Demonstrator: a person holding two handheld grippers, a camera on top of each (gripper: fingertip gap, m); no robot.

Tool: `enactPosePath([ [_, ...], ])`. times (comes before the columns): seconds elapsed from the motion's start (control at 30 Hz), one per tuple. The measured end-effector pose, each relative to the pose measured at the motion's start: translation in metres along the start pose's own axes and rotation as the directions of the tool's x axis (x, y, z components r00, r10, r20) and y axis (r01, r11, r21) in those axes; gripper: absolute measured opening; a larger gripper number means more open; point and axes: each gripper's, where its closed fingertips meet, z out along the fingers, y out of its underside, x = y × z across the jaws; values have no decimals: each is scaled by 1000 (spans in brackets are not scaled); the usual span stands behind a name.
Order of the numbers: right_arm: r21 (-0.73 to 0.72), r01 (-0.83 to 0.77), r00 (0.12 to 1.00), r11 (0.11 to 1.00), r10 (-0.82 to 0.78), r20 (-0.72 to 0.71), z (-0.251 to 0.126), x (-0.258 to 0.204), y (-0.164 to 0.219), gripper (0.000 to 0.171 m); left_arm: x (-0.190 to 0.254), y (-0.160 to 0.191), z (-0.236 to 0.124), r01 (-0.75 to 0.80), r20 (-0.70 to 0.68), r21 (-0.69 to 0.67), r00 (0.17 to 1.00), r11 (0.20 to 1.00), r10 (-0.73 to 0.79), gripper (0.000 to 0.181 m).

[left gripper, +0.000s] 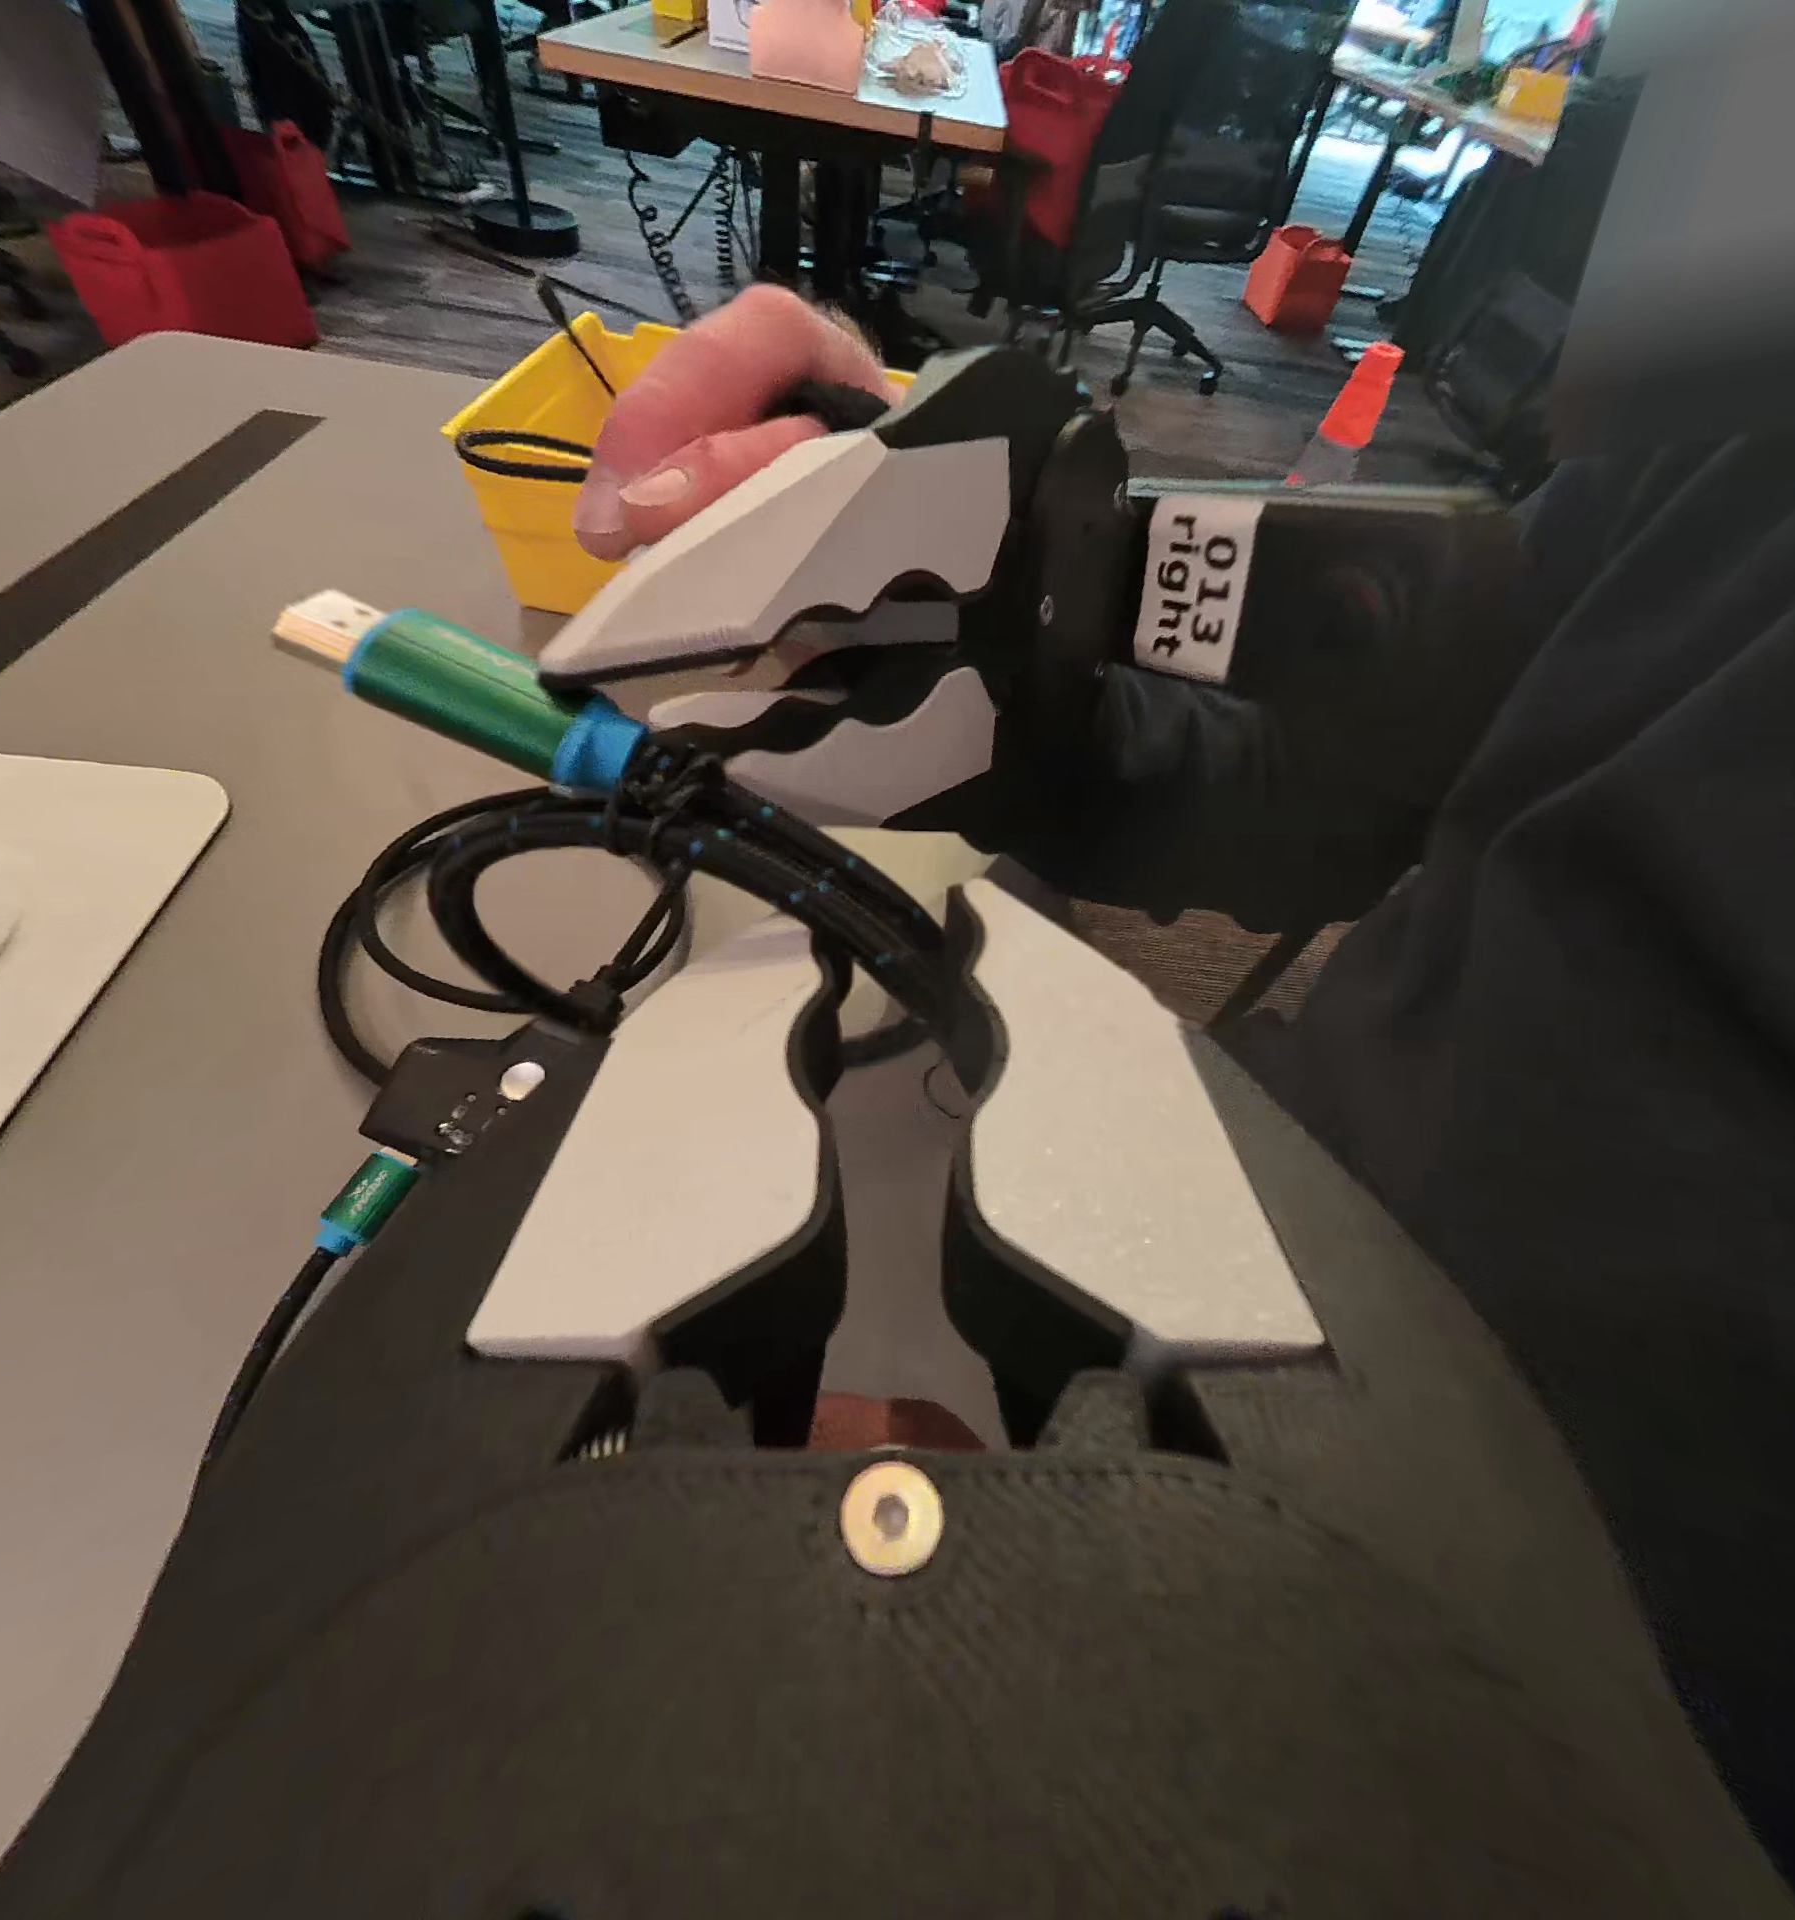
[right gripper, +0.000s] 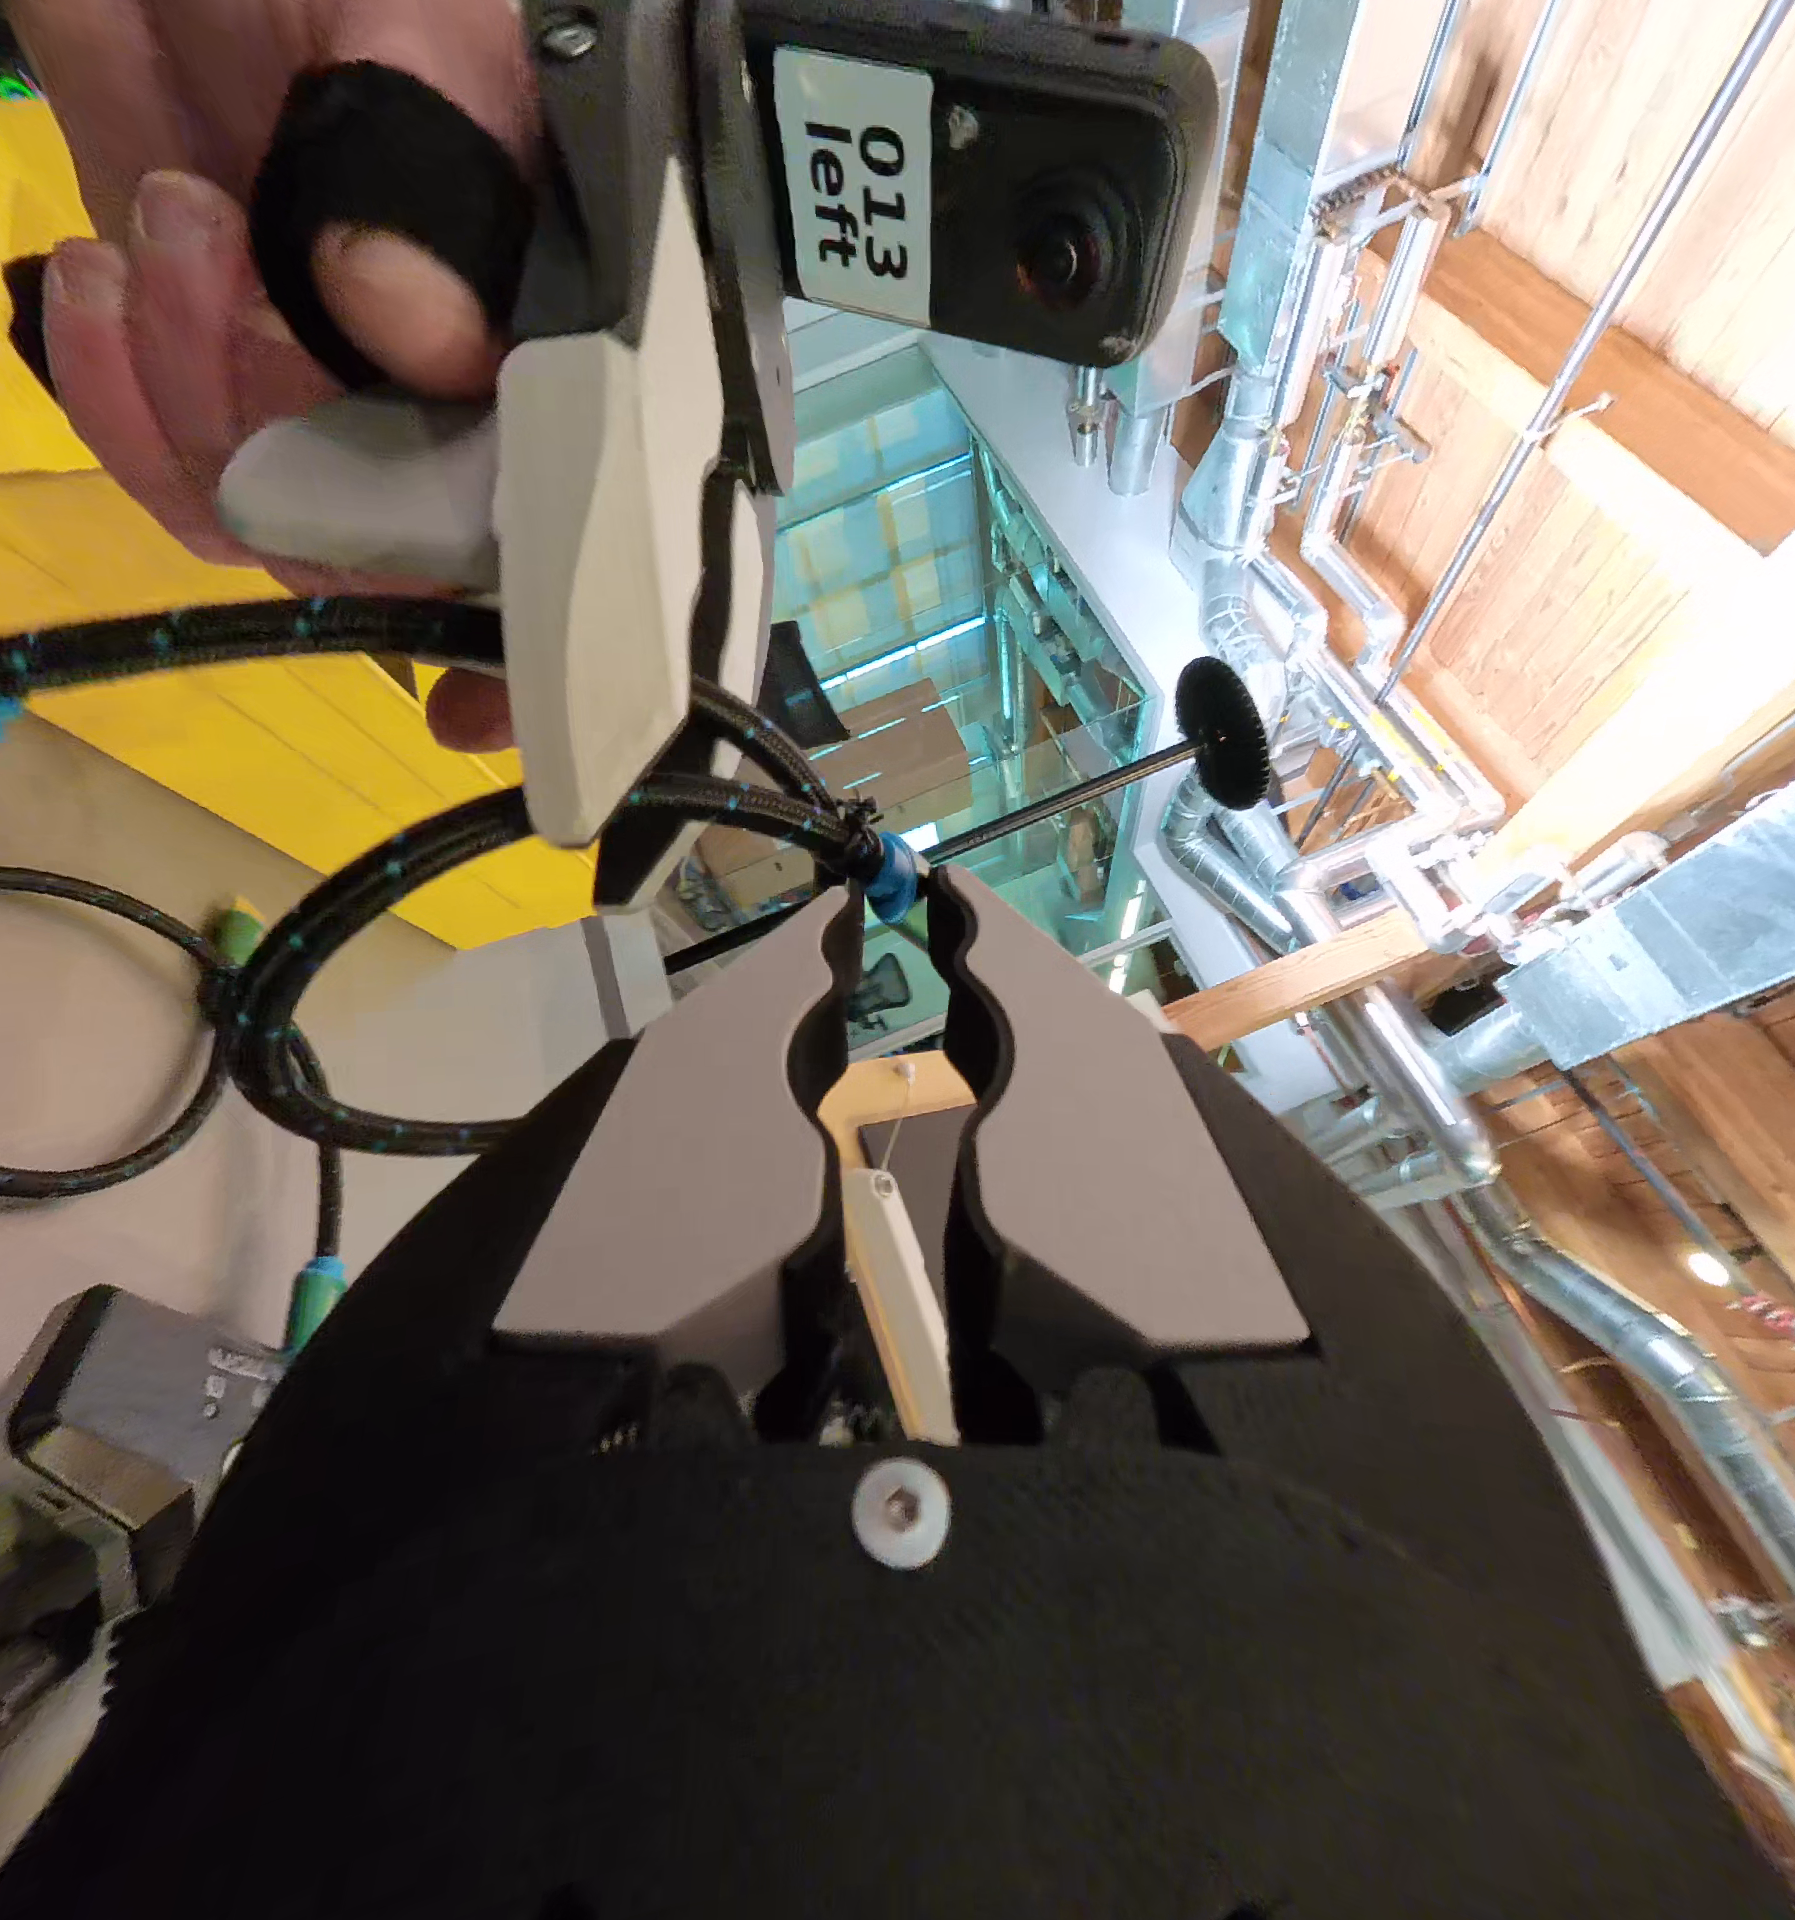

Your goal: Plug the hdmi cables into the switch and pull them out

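Holding a loose HDMI plug above the grey worktop [left gripper: 145, 644], ready for the switch.

The worktop is smooth and flat; a yellow plastic bin [left gripper: 529, 488] stands at its far side. The braided black cable [left gripper: 519, 862] loops limply, light and floppy, bundled with a tie. The right hand-held gripper [left gripper: 602, 691] is clenched on the green metal plug [left gripper: 457, 686], which looks rigid and slick; grasping that shell near its blue collar seems best. The left hand-held gripper [left gripper: 888, 987] straddles the cable with jaws apart, gripping nothing. The small black switch [left gripper: 467, 1101] lies near left, another green plug [left gripper: 368, 1195] already seated.
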Motion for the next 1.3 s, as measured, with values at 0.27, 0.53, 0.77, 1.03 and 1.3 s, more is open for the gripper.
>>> enactPosePath([
  [0.27, -9, -128, 990, 992, 128, 60, -7, 13, 3, 23, -24, 3, 4, -37, 172, -16, 984, 999, 39, 7],
  [0.53, -33, -248, 963, 968, 251, 102, -19, 19, 16, 19, -26, -8, 7, -81, 241, -6, 967, 997, 80, 7],
  [0.77, -87, -496, 829, 864, 502, 248, -30, 5, 27, 26, -43, -49, -19, -42, 289, 331, 956, 943, -59, 6],
  [1.03, -169, -751, 509, 638, 722, 469, -25, -38, 25, 54, -26, -82, -50, -16, 138, 619, 986, 785, -89, 6],
  [1.3, -20, -890, 367, 455, 743, 560, -14, -27, -10, 18, -23, -81, -38, -10, 126, 635, 988, 772, -91, 6],
])
